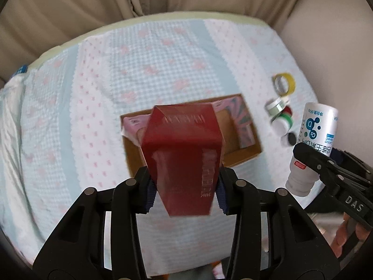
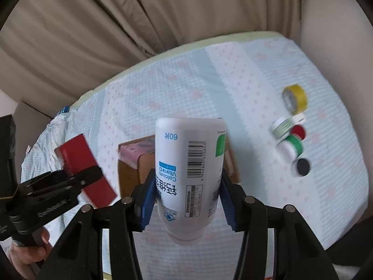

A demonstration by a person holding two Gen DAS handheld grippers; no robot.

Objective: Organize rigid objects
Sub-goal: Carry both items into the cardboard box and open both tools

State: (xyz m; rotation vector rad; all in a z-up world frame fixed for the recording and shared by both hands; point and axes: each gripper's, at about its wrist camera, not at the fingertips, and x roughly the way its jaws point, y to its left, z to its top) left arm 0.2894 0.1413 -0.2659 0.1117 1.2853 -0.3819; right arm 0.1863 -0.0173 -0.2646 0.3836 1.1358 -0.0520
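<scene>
My left gripper [image 1: 185, 194] is shut on a dark red box [image 1: 184, 154] and holds it above the near edge of an open cardboard box [image 1: 249, 150]. The red box also shows in the right wrist view [image 2: 77, 156]. My right gripper [image 2: 186, 206] is shut on a white calcium bottle [image 2: 190, 170], cap toward me, held in front of the cardboard box [image 2: 127, 182]. The bottle also shows at the right of the left wrist view [image 1: 313, 144]. A pink package [image 1: 242, 121] lies inside the cardboard box.
On the bedspread to the right lie a yellow tape roll [image 2: 295, 98], a white jar [image 2: 283, 127], a red-lidded jar [image 2: 298, 131], a green-banded jar [image 2: 295, 145] and a black-lidded jar [image 2: 302, 166]. Beige curtains [image 2: 105, 23] hang behind the bed.
</scene>
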